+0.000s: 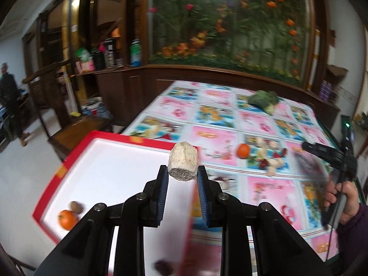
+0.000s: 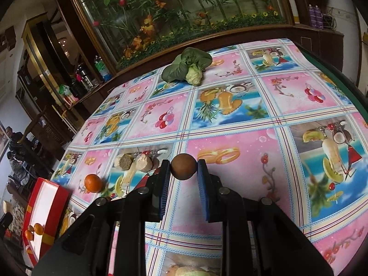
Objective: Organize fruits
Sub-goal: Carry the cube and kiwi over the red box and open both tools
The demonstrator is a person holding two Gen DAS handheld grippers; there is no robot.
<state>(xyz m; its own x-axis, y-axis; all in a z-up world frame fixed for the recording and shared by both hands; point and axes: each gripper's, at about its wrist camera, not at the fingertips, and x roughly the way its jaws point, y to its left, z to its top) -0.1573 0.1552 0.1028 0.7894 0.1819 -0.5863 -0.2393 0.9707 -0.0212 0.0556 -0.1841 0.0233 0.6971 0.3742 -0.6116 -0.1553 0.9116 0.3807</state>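
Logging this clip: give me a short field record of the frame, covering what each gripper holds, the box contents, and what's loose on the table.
left gripper: shut on a pale sugarcane chunk, held over the red box
right gripper: shut on a brown round fruit, above the tablecloth
box contents: orange beside a walnut; another dark item at the near edge, blurred
loose on table: one orange, cane pieces, leafy green vegetable at the far edge
image quality: left wrist view motion-blurred
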